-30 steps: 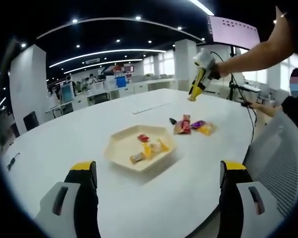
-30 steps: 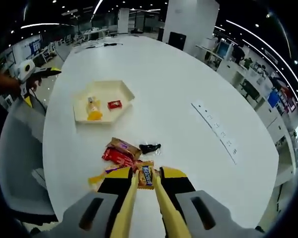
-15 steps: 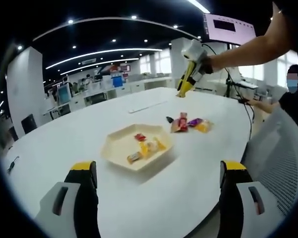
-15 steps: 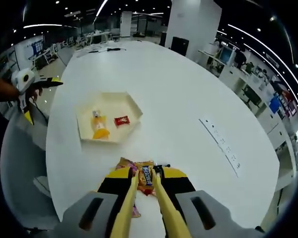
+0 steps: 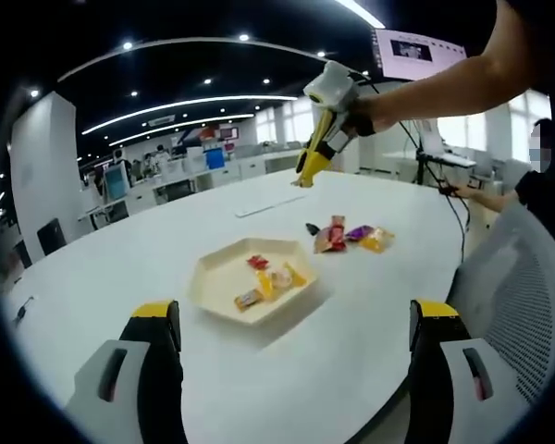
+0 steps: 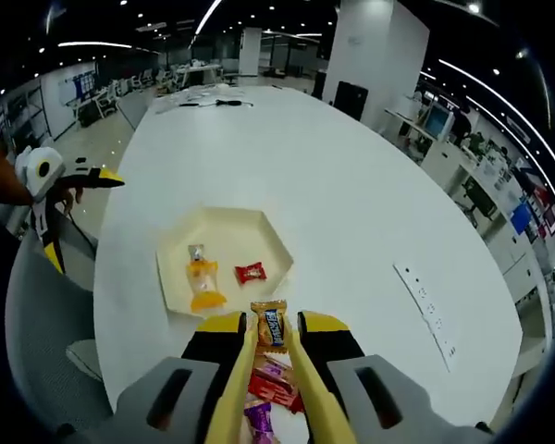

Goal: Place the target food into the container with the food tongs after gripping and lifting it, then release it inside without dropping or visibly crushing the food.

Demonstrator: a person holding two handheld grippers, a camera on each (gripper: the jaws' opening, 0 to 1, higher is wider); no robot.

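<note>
My right gripper [image 6: 272,339] is shut on yellow food tongs [image 6: 242,370], and the tong tips pinch an orange snack packet with a blue label [image 6: 270,320]. The packet hangs above the table, just short of the near rim of the cream hexagonal tray [image 6: 276,246]. A red packet [image 6: 251,272] and a yellow packet [image 6: 203,283] lie in the tray. In the left gripper view the right gripper [image 5: 316,148] hangs high over the table behind the tray [image 5: 211,276]. My left gripper [image 5: 296,314] is open and holds nothing.
Loose snack packets [image 6: 270,392] lie on the white table under the tongs; the same pile [image 5: 351,236] sits right of the tray. A power strip [image 6: 430,313] lies to the right. A grey mesh chair [image 5: 527,305] stands at the table's edge. Office desks fill the background.
My right gripper has carried the pinched packet away from the loose pile toward the tray. In the left gripper view it has moved left and higher. The left gripper stays open.
</note>
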